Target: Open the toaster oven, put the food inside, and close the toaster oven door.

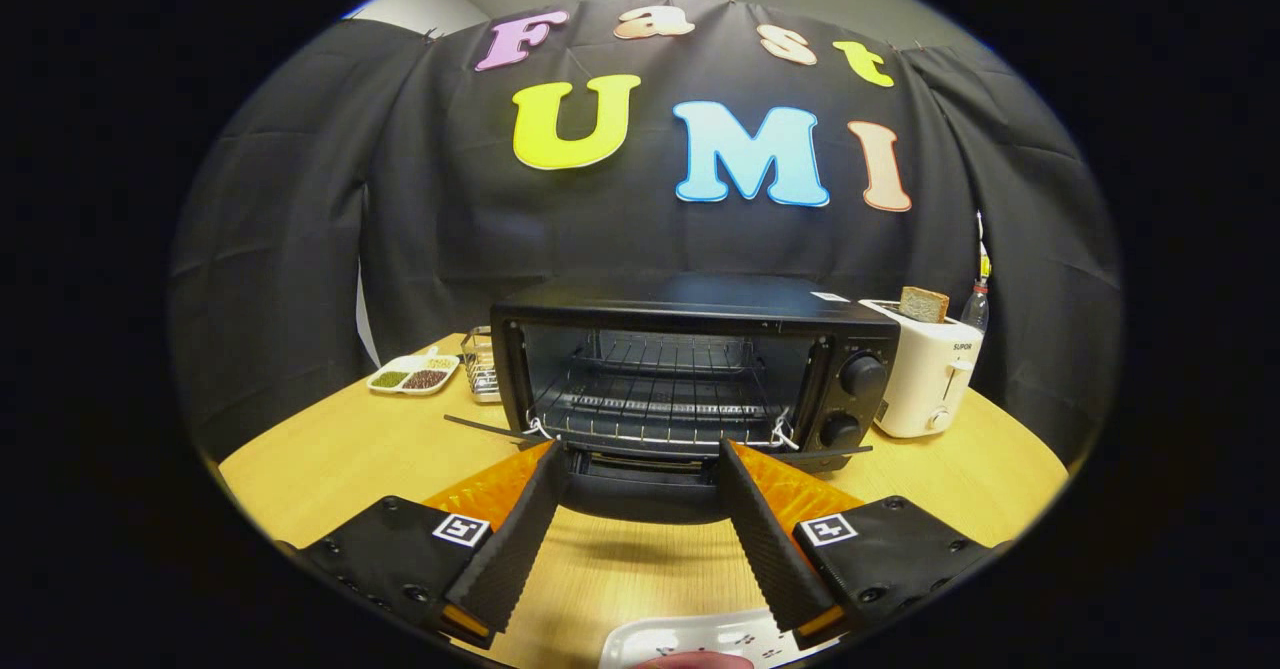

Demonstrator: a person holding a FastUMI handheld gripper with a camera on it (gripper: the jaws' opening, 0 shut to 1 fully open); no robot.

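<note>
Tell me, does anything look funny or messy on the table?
Nothing looks spilled or broken. The toaster oven has its door folded down flat and its rack bare, which suits the job. The gripper is open and holds nothing. A slice of bread stands up out of the white toaster, as bread normally does.

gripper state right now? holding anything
gripper: open, holding nothing, fingers spread just in front of the open toaster oven door.
</note>
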